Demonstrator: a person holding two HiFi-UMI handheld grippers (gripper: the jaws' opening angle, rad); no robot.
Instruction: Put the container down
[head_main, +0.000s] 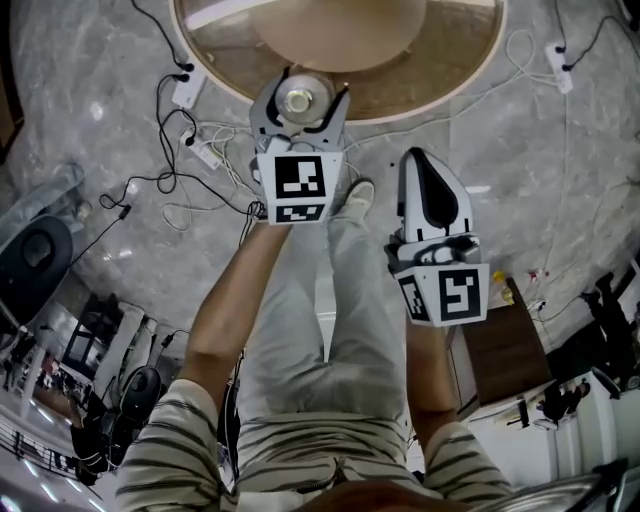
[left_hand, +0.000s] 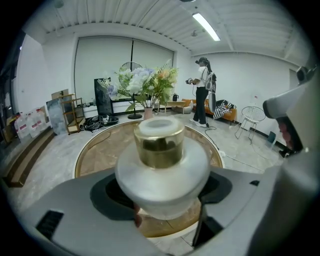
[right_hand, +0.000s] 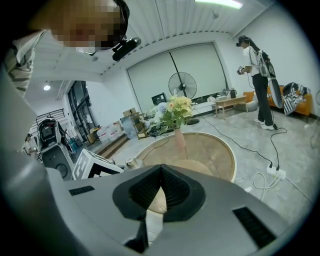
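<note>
- None of the set-down is done yet: your left gripper (head_main: 299, 100) is clamped around the frosted white glass container with a gold collar (left_hand: 162, 167), which is held in the air.
- Ahead of and below that gripper lies the round wooden table with a pale rim (head_main: 430, 85). The container seems to hang over its near edge (judging by the head view), so carry it forward before lowering.
- Beyond the jaws the top looks bare up to the vase of flowers (left_hand: 148, 95) on the far side.
- Your right gripper (right_hand: 159, 192) has its jaws together and holds nothing; it sits apart, to the left gripper's right.

The underside of the container (left_hand: 162, 170) is hidden behind the left hand-held gripper (left_hand: 162, 197); the round tabletop (head_main: 445, 70) is cut off by the head view's top edge
</note>
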